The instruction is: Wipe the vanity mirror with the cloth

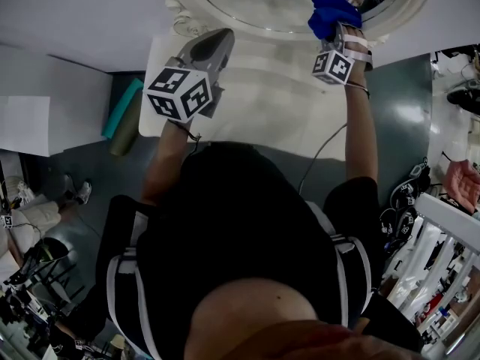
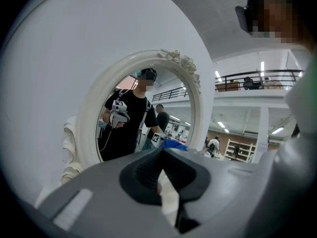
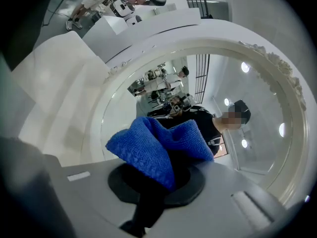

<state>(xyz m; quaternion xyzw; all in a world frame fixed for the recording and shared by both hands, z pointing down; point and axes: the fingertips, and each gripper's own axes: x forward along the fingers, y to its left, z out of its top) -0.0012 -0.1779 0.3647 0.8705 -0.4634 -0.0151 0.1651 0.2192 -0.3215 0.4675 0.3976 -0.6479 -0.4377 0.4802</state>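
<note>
Cloth (image 3: pixel 148 150), blue and bunched, clamped between the jaws of my right gripper (image 1: pixel 339 12); that arm reaches straight forward and brings the cloth up to the glass of the vanity mirror (image 1: pixel 247 17), contact not discernible. My left gripper (image 2: pixel 161 157) is held short of the mirror's frame, elbow bent, jaws closed together on nothing.

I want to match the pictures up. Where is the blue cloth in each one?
Head view: blue cloth top right, in the right gripper, by the white carved mirror frame.
Left gripper view: only a small blue patch low in the mirror glass, likely its reflection.
Right gripper view: centre, clamped between the jaws.
Shared landmark: that frame, in all three.
</note>
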